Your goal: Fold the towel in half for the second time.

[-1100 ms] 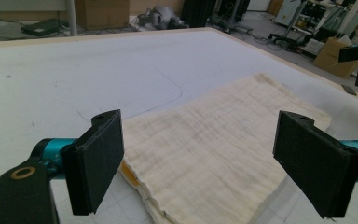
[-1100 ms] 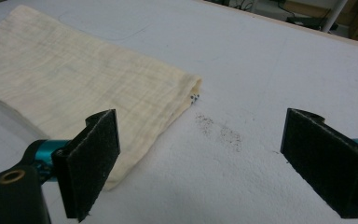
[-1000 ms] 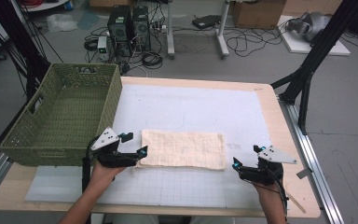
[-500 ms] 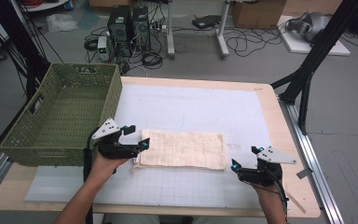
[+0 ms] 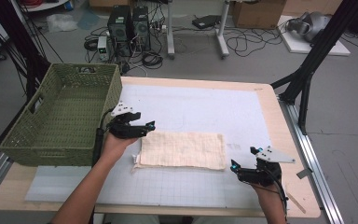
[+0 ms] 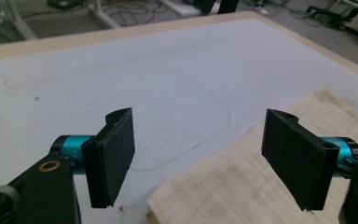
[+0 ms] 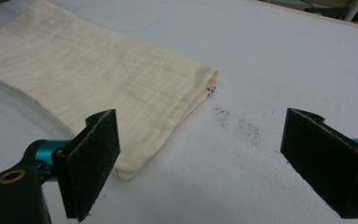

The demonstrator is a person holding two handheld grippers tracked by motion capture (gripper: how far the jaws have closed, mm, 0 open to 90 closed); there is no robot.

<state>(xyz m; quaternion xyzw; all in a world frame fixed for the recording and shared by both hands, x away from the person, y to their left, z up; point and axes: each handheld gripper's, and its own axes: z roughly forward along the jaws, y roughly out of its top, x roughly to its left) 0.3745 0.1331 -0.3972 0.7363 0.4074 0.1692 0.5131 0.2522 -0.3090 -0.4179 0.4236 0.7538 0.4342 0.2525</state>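
Observation:
A folded cream cloth (image 5: pixel 182 149) lies flat on the white mat (image 5: pixel 205 107). My left gripper (image 5: pixel 148 127) hovers at the cloth's far left corner, pointing right. Its jaws have just been closing a little but still stand apart. In the left gripper view (image 6: pixel 200 140) nothing is pinched between them, and the cloth (image 6: pixel 261 186) lies below them to the right. My right gripper (image 5: pixel 242 158) rests open by the cloth's near right corner. The right gripper view shows the cloth (image 7: pixel 98 79) ahead of its left jaw, untouched, with its gripper (image 7: pixel 209 149) over bare mat.
A green woven basket (image 5: pixel 60 116) stands at the table's left, close behind my left hand. Dark specks (image 7: pixel 237 123) mark the mat beside the cloth's folded end. The wooden table edge (image 5: pixel 279 121) runs along the right.
My left gripper has moved away from the person along the cloth's left edge, to its far corner. The right gripper and the cloth have stayed put.

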